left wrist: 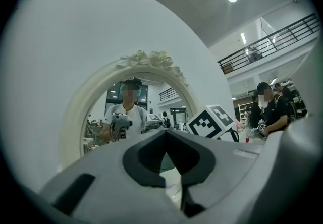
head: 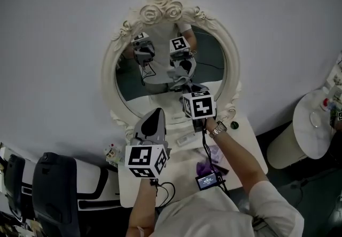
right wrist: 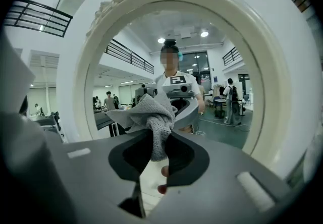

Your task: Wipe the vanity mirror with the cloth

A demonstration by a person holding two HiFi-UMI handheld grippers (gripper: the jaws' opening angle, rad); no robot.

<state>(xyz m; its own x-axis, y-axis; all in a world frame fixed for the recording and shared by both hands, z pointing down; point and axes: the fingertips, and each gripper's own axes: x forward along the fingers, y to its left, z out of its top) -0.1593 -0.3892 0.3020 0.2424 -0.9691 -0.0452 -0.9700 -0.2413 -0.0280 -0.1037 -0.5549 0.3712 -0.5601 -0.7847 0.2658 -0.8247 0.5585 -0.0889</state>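
Note:
The vanity mirror (head: 209, 60) stands upright on a white table (head: 246, 140), its oval glass set in a white frame (head: 109, 84) topped with carved roses. My right gripper (right wrist: 160, 134) is shut on a crumpled grey cloth (right wrist: 151, 114), which it holds up close to the lower glass (right wrist: 202, 66). In the head view the right gripper (head: 187, 92) sits at the mirror's lower middle. My left gripper (head: 156, 113) hangs lower and to the left, in front of the frame's bottom edge. Its jaws (left wrist: 165, 134) are shut with nothing between them.
On the table lie a purple item (head: 206, 166), a small screen device (head: 207, 181) with a cable, and a white bar (head: 187, 139). A black chair (head: 53, 182) stands at the left and a round white table (head: 312, 126) at the right.

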